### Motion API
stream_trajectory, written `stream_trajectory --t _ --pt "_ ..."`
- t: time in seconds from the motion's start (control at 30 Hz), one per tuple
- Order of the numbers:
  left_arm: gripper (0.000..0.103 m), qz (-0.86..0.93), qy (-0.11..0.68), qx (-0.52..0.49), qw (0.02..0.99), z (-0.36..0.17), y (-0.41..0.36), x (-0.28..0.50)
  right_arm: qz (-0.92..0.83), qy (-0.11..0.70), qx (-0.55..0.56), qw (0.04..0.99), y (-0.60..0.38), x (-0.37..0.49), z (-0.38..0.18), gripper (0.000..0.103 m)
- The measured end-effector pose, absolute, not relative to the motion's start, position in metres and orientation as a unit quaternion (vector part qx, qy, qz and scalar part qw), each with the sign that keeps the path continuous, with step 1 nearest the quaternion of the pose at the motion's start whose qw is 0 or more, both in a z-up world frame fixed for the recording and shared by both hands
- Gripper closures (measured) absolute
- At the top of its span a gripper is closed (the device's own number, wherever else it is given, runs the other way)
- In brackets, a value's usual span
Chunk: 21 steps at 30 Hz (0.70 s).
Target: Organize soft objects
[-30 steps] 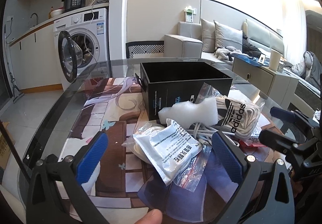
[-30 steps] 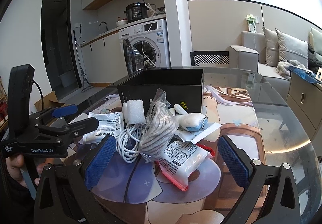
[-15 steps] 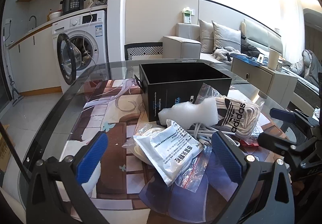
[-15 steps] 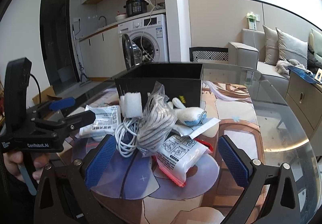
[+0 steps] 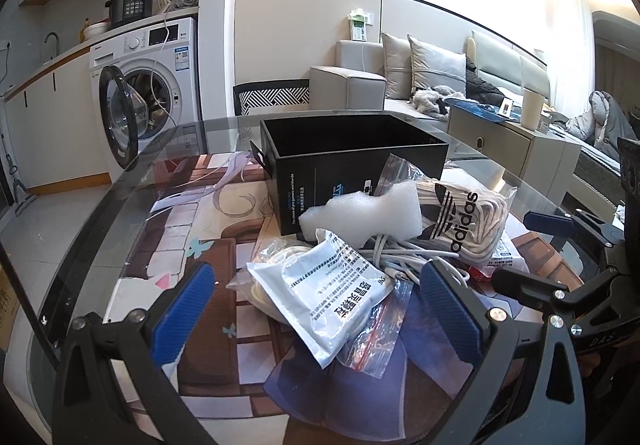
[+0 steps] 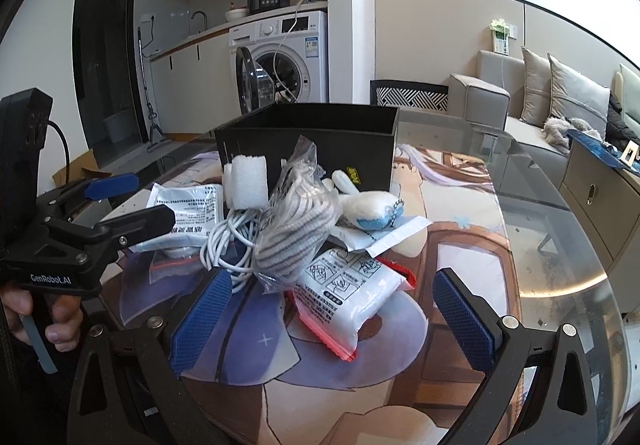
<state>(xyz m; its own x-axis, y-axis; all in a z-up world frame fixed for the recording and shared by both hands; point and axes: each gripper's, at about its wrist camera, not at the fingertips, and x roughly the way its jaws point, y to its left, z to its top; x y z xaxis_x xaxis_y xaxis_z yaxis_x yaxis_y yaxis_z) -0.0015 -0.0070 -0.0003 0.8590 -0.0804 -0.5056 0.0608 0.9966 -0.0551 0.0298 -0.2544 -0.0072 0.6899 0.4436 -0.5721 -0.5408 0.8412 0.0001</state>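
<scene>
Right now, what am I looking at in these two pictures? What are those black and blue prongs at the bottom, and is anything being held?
There is no robot here. A person holds a hand tool with a claw in each hand, and a camera on each tool looks out between its two blue-padded fingers. One picture comes from the left claw, the other from the right claw; each also catches the other tool at its edge. Both are open and hold nothing. On the glass table stands an open black box. In front lies a heap: a foam block, a white cable, a bagged cord, a white packet and a small plush toy.
</scene>
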Motion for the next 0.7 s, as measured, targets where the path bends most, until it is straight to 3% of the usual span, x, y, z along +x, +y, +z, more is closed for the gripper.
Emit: stream_trajectory --t 0.43,0.7 --pt "0.000 -0.030 0.270 -0.021 0.962 -0.002 -0.002 0.002 0.241 0.320 -0.107 0.910 -0.250 0.051 -0.018 0.002" --pt "0.000 -0.029 0.273 -0.023 0.961 -0.002 0.002 0.003 0.244 0.335 -0.119 0.902 -0.241 0.056 -0.023 0.020"
